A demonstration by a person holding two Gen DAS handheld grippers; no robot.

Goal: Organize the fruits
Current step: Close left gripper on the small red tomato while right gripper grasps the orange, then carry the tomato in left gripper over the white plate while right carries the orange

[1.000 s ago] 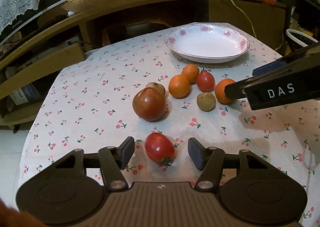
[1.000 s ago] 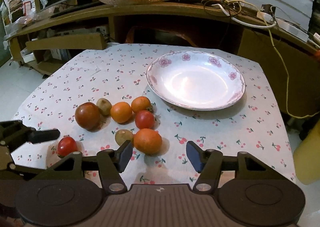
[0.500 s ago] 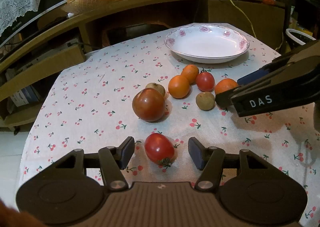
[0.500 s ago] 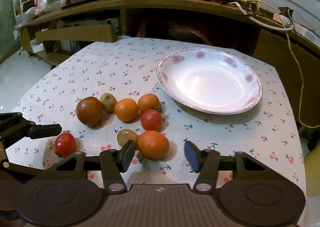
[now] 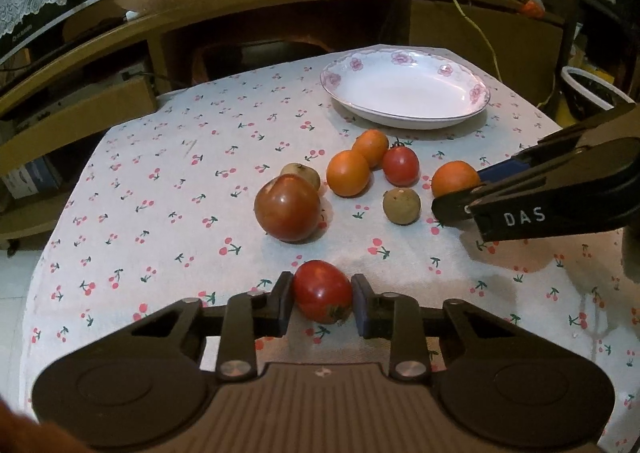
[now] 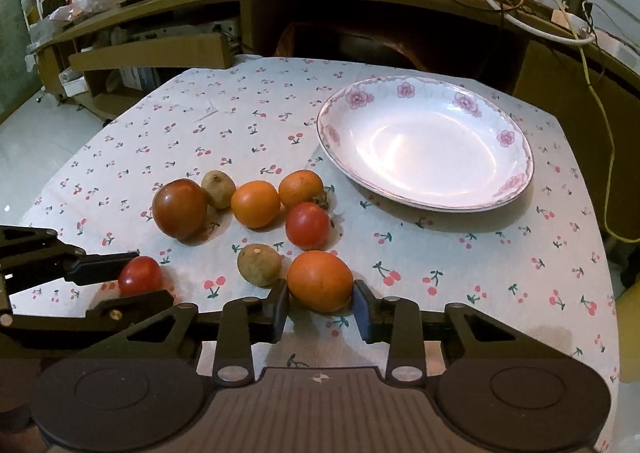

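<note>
Left wrist view: the left gripper (image 5: 322, 303) sits at the bottom centre of the frame, and its jaws have just been closing; both pads now press the sides of a red tomato (image 5: 322, 290) lying on the cherry-print tablecloth (image 5: 160, 189). Above it, mid-frame, rests a large dark-red tomato (image 5: 287, 209) with a small brown fruit (image 5: 301, 175) touching it from behind. To the right lie two oranges (image 5: 348, 173) side by side, a smaller red tomato (image 5: 400, 166) and a second brown fruit (image 5: 401, 206). At the right edge the right gripper (image 5: 460, 197) reaches in, its fingers around an orange (image 5: 455, 178). A white flowered plate (image 5: 404, 93) stands in the upper right, holding nothing

Right wrist view: the right gripper (image 6: 321, 305) fills the bottom centre, its jaws having just been closing; the pads pinch the orange (image 6: 319, 280) from both sides. Just left of it sits the brown fruit (image 6: 259, 264), and the remaining fruits cluster mid-frame above. At the lower left the left gripper (image 6: 136, 285) clasps the red tomato (image 6: 140, 275). The plate (image 6: 516, 181) occupies the upper right, well apart from the fruits
</note>
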